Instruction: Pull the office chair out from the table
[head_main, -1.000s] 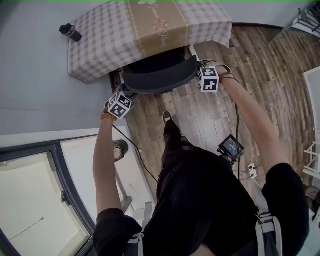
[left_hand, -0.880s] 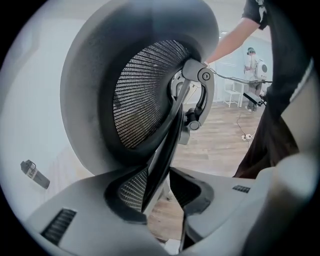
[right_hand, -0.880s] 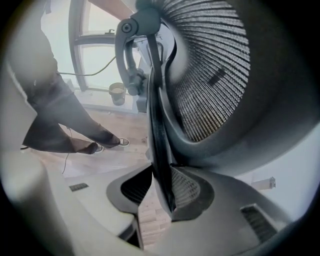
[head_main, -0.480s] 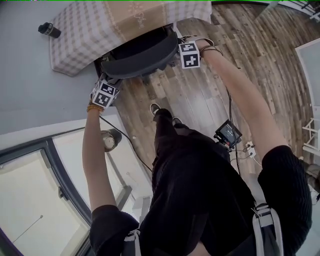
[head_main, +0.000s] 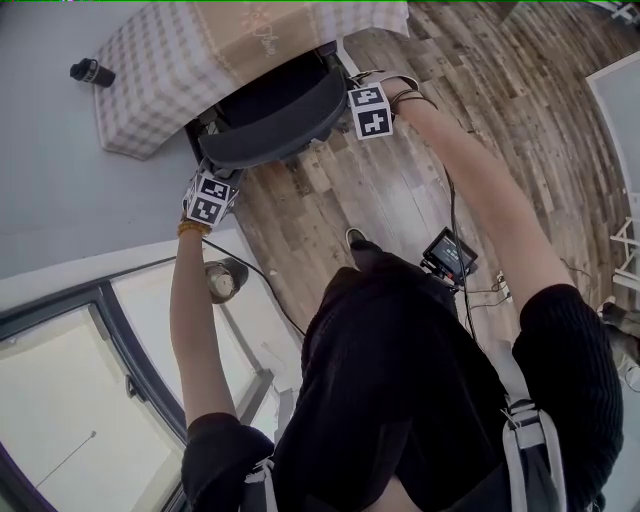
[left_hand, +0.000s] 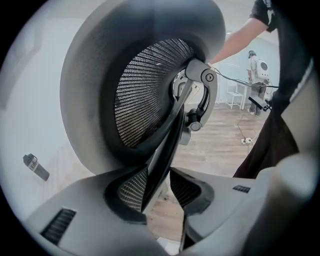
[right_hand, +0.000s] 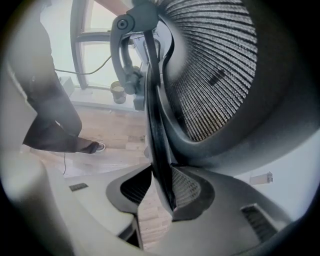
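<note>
While the office chair (head_main: 275, 125) is clamped by its backrest rim between the jaws of left gripper (left_hand: 159, 192) and right gripper (right_hand: 159, 192) | an even, level pull is advised | seat is judged partly under worktop (head_main: 150, 90).

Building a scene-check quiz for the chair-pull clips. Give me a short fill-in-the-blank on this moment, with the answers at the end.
1. The left gripper and right gripper each have jaws closed on the rim of the office chair's ____.
2. Inside that rim, the panel is ____, not solid padding.
3. In the head view, the dark bottle is to the ____ of the table.
4. The floor between the chair and the person is ____ planking.

Missing words: backrest; mesh; left; wood
</note>
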